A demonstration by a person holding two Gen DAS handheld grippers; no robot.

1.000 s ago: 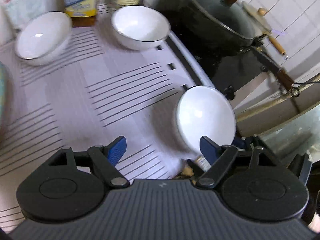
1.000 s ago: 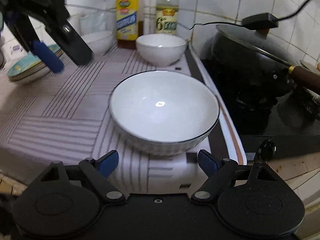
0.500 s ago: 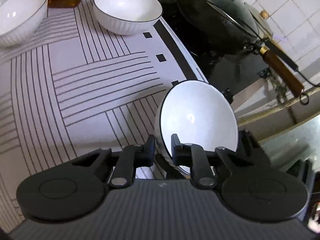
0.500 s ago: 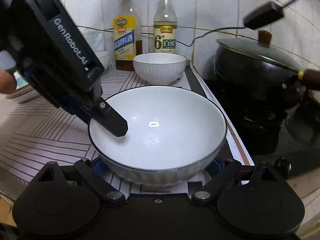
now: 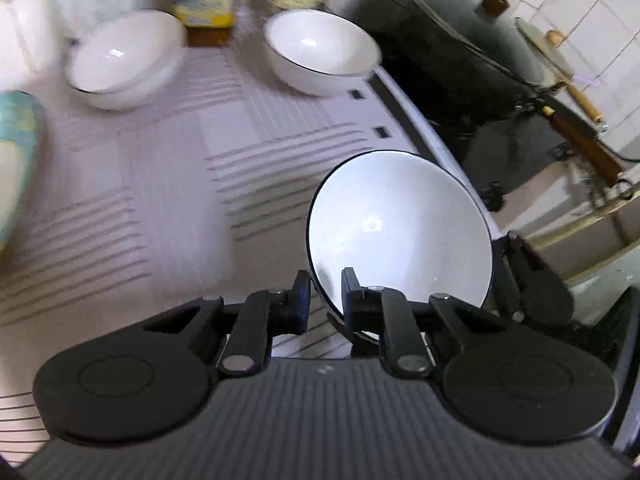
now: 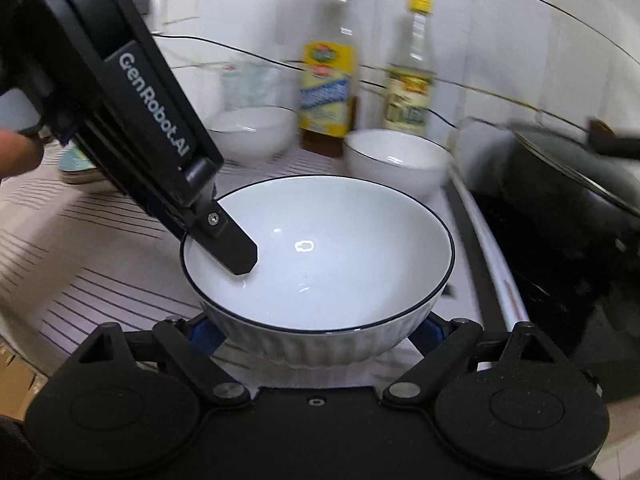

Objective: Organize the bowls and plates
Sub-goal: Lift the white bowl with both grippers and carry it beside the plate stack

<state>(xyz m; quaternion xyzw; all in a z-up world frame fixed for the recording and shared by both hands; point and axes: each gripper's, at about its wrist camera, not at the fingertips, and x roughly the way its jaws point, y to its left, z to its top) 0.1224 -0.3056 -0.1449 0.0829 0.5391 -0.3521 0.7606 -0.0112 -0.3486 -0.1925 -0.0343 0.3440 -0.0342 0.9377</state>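
A white bowl with a dark rim [image 5: 400, 228] [image 6: 320, 252] is held above the striped countertop [image 5: 160, 184]. My left gripper [image 5: 325, 300] is shut on its near rim, one finger [image 6: 234, 252] inside the bowl. My right gripper [image 6: 316, 330] stands wide on either side of the bowl's ribbed base; its blue pads are against the sides. Two more white bowls sit at the back, one on the left [image 5: 124, 58] [image 6: 250, 132] and one on the right [image 5: 320, 50] [image 6: 396, 162].
A teal plate [image 5: 16, 160] [image 6: 76, 164] lies at the far left. Two bottles [image 6: 326, 76] [image 6: 410, 72] stand against the tiled wall. A black lidded wok [image 5: 460, 56] [image 6: 576, 184] sits on the dark hob to the right. The counter edge runs beside the hob.
My left gripper closed on the bowl's rim and has lifted it off the counter, tilting back. My right gripper moved in around the bowl's base and rose with it.
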